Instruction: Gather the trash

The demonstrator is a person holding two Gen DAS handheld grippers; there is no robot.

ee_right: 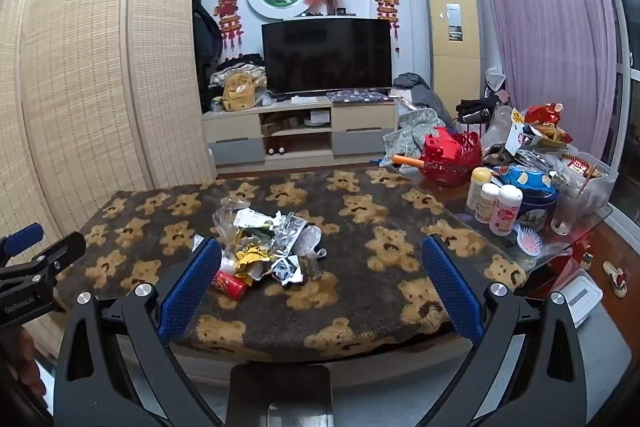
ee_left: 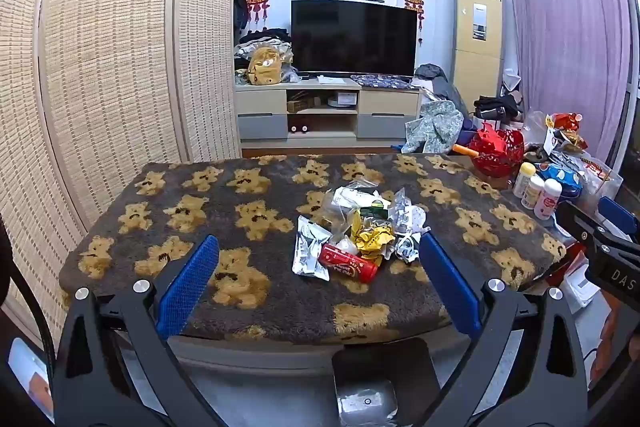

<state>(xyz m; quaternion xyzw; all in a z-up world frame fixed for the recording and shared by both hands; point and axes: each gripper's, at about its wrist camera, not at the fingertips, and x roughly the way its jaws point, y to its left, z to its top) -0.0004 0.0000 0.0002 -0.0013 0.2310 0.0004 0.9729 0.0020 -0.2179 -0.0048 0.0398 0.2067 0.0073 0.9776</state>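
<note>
A fuzzy grey blanket (ee_left: 280,187) printed with tan teddy bears covers the bench (ee_left: 248,355), and a heap of trash (ee_left: 360,227) sits on it near the middle. The heap is mixed: a red cylindrical can (ee_left: 348,262) lying on its side, a flat crinkled silver foil pouch (ee_left: 310,253) touching the can at its 9 o'clock, a crumpled yellow wrapper (ee_left: 374,239) just behind the can, and clear and white plastic bags (ee_left: 356,197) at the far side.

The left claw (ee_left: 318,281) is spread wide and grips nothing, its blue textured pads (ee_left: 188,283) well apart; the heap lies ahead of it at about 12 o'clock, the can nearest.

The right claw (ee_right: 320,285) is likewise wide apart and empty. In its view the trash (ee_right: 268,247) lies at about 11 o'clock, the can (ee_right: 229,283) just beside the left pad (ee_right: 190,287).

At the bench's 2 o'clock corner stands a red openwork basket (ee_right: 452,157); I cannot tell what is in it. Near it are three white plastic bottles (ee_right: 494,203) standing upright.
</note>
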